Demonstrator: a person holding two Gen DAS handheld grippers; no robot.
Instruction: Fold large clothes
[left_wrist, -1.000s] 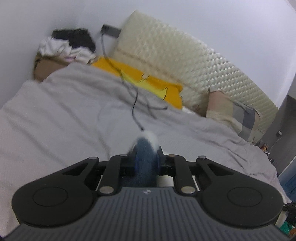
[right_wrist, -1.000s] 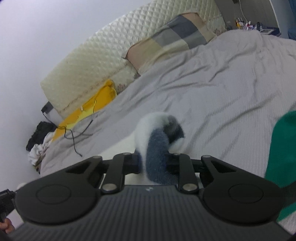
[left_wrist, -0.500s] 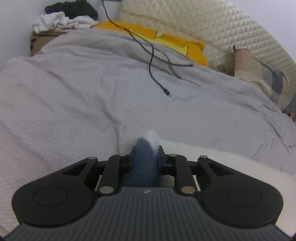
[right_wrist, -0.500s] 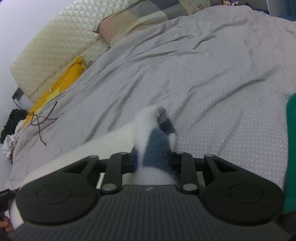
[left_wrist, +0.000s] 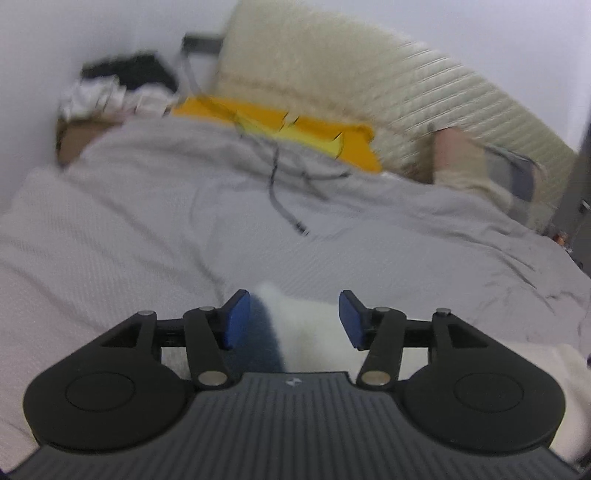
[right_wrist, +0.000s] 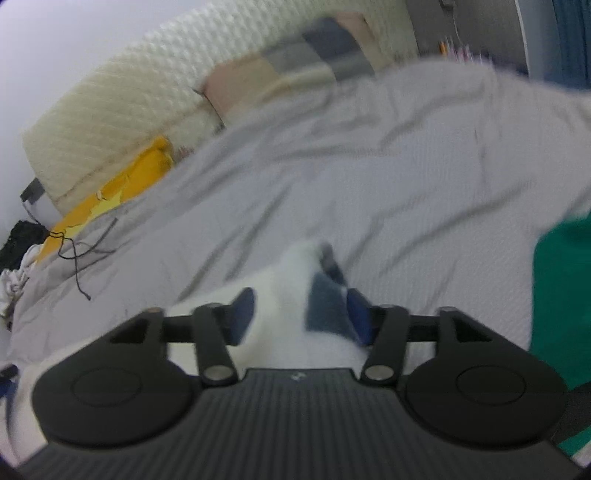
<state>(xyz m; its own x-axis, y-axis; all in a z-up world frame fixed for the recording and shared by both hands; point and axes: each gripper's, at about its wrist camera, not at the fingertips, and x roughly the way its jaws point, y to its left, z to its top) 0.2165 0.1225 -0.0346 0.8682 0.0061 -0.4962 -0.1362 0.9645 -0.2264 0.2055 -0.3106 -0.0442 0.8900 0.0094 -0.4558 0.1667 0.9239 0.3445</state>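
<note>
**A:** Left wrist view. What state is the left claw in?

**B:** Its jaws have just been opening and now stand apart. A fold of the fleece garment, white with a dark blue patch, lies between the blue pads. The blue part sits against the left pad; the white part stops short of the right pad, so the cloth is not pinched.

**A:** And the right claw, in the right wrist view?

**B:** The same: its jaws have just been opening, and a white and grey-blue fold of the garment rises between them. The grey-blue patch lies just beside the right pad; whether it touches is blurred. The pads do not squeeze the cloth.

**A:** Where is the garment?

**B:** On the bed, on the grey bedspread, at the near edge under both claws. In the left view its white body runs off to the right behind the claw.

**A:** The surroundings?

**B:** A black cable lies on the bedspread farther up. A yellow cloth rests at the foot of the cream quilted headboard, with a checked pillow beside it. A heap of dark and white clothes sits in the far left corner. In the right view a green cloth lies at the right edge.
</note>
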